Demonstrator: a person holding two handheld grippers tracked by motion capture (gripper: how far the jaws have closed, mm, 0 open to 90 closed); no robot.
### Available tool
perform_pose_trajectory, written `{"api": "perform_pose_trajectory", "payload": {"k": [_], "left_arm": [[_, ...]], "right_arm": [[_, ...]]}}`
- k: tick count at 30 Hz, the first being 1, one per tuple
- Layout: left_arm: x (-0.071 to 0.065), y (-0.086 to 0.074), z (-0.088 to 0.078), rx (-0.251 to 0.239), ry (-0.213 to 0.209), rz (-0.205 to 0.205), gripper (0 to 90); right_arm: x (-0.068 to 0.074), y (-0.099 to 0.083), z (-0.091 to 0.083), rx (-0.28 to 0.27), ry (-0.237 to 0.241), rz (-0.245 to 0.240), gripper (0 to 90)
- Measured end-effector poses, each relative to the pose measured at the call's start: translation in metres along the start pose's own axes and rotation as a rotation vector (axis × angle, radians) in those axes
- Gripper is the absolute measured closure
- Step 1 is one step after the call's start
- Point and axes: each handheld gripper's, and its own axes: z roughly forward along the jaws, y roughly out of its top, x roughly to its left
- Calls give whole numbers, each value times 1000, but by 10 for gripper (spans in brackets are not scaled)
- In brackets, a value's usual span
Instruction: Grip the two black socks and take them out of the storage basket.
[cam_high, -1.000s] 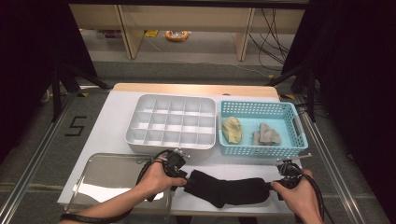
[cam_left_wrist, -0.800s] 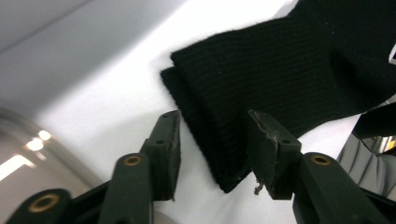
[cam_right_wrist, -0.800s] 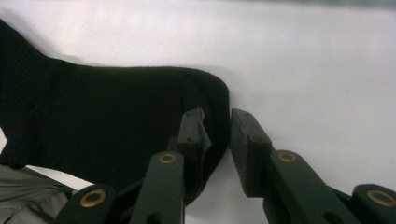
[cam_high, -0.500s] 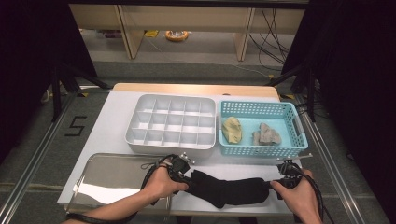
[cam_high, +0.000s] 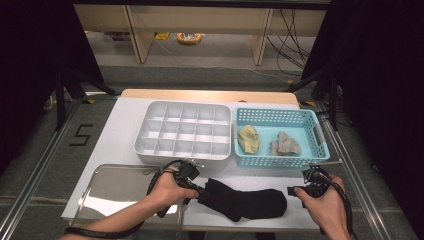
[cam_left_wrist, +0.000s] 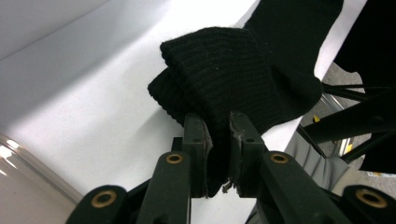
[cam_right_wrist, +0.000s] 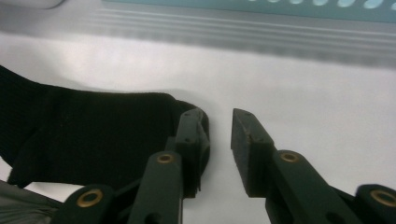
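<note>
Since a second ago the left tool (cam_left_wrist: 217, 135) has closed onto the black sock (cam_high: 247, 200); right tool (cam_right_wrist: 219, 135) stays open.

We look down on a white counter (cam_high: 120, 130) with a pale wooden strip (cam_high: 210, 95) along its far edge. Metal rails (cam_high: 40, 165) run down both sides of it, and a black "5" (cam_high: 81, 135) is marked on the grey floor (cam_high: 30, 150) to the left. Beyond the counter we see light wooden furniture legs (cam_high: 132, 35) standing on a paler floor — between them lies a small orange-and-yellow object (cam_high: 189, 37), too far off to tell apart. Black cables (cam_high: 290, 35) hang and trail at the back right. Dark curtains (cam_high: 380, 75) close in both sides, and black stand legs (cam_high: 75, 85) splay out from them — the light falls brightest on the counter.
</note>
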Motion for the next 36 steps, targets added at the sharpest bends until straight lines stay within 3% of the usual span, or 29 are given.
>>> {"api": "perform_pose_trajectory", "payload": {"k": [1,2,3,4,5,6,9,10,14,18,19,20,21,23,24,25,26,29,30,32,33,34,36], "left_arm": [[0,0,0,0,2,-4,784],[2,0,-1,15,2,5,783],[2,0,0,3,-9,-12,783],[2,-1,-1,-2,-8,-17,783],[6,0,-3,25,-10,18,783],[3,0,-2,8,-5,-10,783],[4,0,-3,2,-18,-13,783],[3,0,-4,0,-17,-14,783],[7,0,-8,19,-15,9,783],[7,0,-8,2,-36,-15,783],[8,0,-9,18,-30,1,783],[9,0,-10,24,-40,14,783],[8,1,-9,9,-46,-5,783],[9,2,-11,20,-53,9,783],[8,3,-12,19,-54,7,782],[8,4,-13,8,-56,-3,782],[10,4,-15,18,-58,15,782],[9,5,-16,11,-53,0,782],[9,5,-16,11,-61,-10,782],[9,5,-16,11,-65,-10,782],[10,6,-18,32,-63,15,781],[9,6,-18,17,-62,-4,781],[9,7,-18,9,-71,-12,781]], "right_arm": [[8,-1,-1,2,13,95,765],[1,0,0,-26,10,-6,793],[2,0,0,-25,27,-4,825],[12,-1,-3,8,55,82,855],[15,-1,-1,1,93,67,879],[12,-1,4,-17,97,-69,899],[27,-1,12,-1,136,-135,900],[34,0,15,26,147,-140,900],[53,3,28,46,179,-170,900],[65,6,35,56,208,-174,900],[68,6,36,62,215,-158,900],[70,6,36,66,221,-153,900],[69,8,38,55,217,-181,900],[71,10,38,62,222,-169,900],[70,12,39,56,221,-186,900],[70,13,39,54,221,-184,899],[72,13,38,60,220,-166,898],[69,14,40,45,201,-204,893],[71,14,40,55,227,-181,893],[71,13,40,47,209,-193,892],[71,13,40,43,226,-195,891],[73,12,39,48,220,-176,890],[74,12,39,40,226,-187,890]]}}
